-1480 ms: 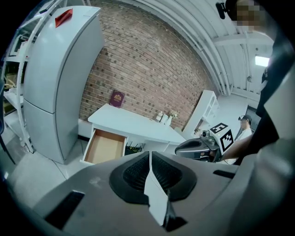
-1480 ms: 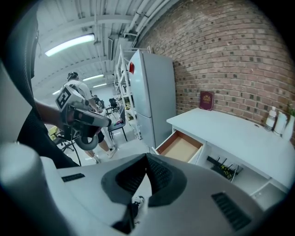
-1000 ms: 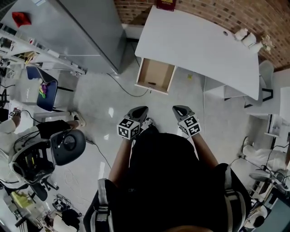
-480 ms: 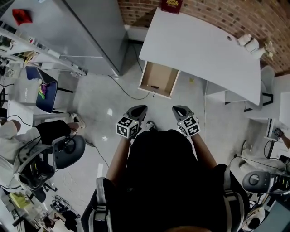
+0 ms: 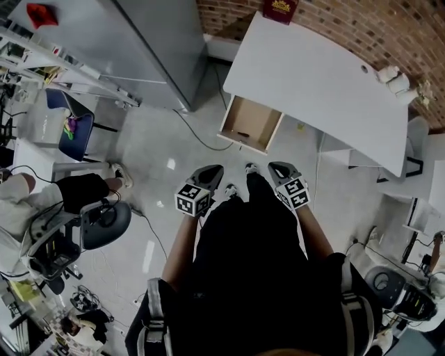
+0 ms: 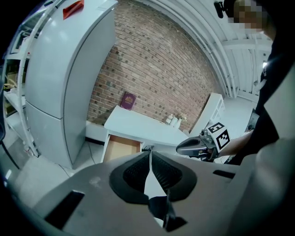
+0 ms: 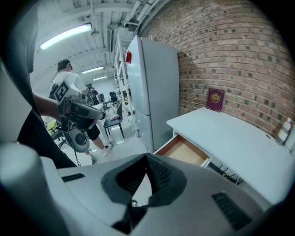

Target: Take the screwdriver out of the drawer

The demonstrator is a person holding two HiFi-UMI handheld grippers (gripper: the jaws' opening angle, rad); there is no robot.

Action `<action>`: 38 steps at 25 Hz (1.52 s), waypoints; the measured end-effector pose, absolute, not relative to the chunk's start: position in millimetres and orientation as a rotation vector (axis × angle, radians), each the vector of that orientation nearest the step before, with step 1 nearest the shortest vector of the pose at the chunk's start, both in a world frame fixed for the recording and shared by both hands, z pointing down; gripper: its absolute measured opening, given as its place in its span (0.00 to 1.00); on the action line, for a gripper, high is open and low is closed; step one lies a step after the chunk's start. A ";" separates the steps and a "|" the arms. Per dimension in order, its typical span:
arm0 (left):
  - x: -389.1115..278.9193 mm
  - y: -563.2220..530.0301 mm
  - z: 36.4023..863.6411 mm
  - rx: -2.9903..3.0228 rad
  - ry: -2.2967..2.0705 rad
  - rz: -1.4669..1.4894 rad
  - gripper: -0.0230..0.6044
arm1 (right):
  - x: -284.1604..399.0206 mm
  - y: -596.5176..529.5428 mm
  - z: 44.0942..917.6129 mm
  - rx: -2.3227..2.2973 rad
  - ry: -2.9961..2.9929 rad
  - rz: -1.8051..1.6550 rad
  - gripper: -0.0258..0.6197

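Note:
The wooden drawer [image 5: 250, 124] stands pulled open under the white desk [image 5: 313, 69]. A small dark thing [image 5: 243, 134], probably the screwdriver, lies near its front edge; it is too small to be sure. My left gripper [image 5: 214, 169] and right gripper [image 5: 277, 167] hover side by side above the floor, well short of the drawer, both shut and empty. In the left gripper view the jaws [image 6: 150, 154] meet, with the drawer [image 6: 120, 148] beyond them. From the right gripper view the jaws [image 7: 147, 159] are also shut, the drawer [image 7: 184, 151] ahead to the right.
A tall grey fridge [image 5: 139, 49] stands left of the desk, with a cable [image 5: 198, 135] trailing on the floor between them. A red book [image 5: 279, 8] and bottles [image 5: 393, 78] sit on the desk. A blue chair [image 5: 69, 128], a seated person [image 5: 42, 191] and an office chair [image 5: 104, 222] are at the left.
The person has stepped toward the desk, one foot now forward between the grippers. Both grippers stay shut and keep their spacing.

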State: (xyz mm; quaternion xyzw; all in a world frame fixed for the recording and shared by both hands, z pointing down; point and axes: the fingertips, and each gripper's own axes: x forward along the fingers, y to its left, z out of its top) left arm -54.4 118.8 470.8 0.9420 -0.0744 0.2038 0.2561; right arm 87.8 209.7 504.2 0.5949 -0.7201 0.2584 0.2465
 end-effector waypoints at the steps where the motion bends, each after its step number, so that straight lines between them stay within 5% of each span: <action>1: -54.7 115.9 470.9 2.557 -0.218 0.561 0.08 | 89.0 206.9 505.6 1.609 -1.971 0.710 0.13; 38: -43.5 93.8 514.0 2.219 -0.785 0.520 0.08 | 150.6 99.4 681.7 0.787 -2.044 0.786 0.13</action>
